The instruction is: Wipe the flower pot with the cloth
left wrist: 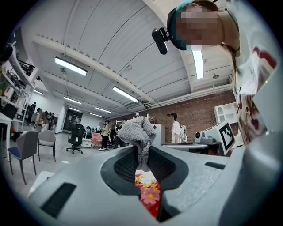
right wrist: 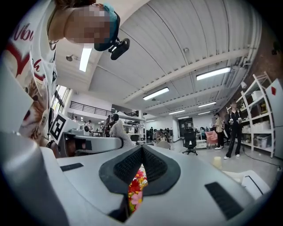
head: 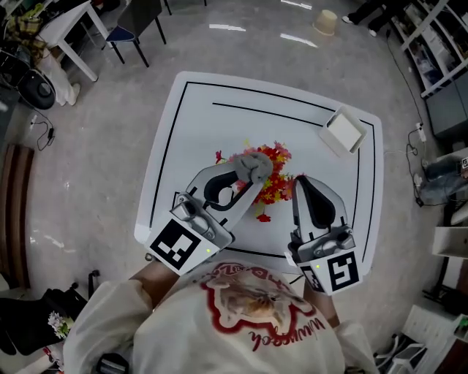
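Observation:
A bunch of red, pink and yellow flowers (head: 274,181) stands at the middle of the white table (head: 197,109); the pot beneath the blooms is hidden. My left gripper (head: 251,172) is shut on a grey knitted cloth (head: 254,165), which is bunched at its tips right over the left side of the flowers. In the left gripper view the cloth (left wrist: 138,133) sticks up from the left gripper (left wrist: 142,151), with flowers (left wrist: 150,194) below. My right gripper (head: 298,180) is shut with nothing in it, just right of the flowers. The right gripper (right wrist: 142,148) shows blooms (right wrist: 136,185) under its jaws.
A small white square tray (head: 344,131) sits near the table's far right corner. Black lines (head: 256,93) mark a frame on the tabletop. A beige pot (head: 326,22) stands on the floor beyond, with chairs (head: 131,29) at the far left. People stand far off in the room.

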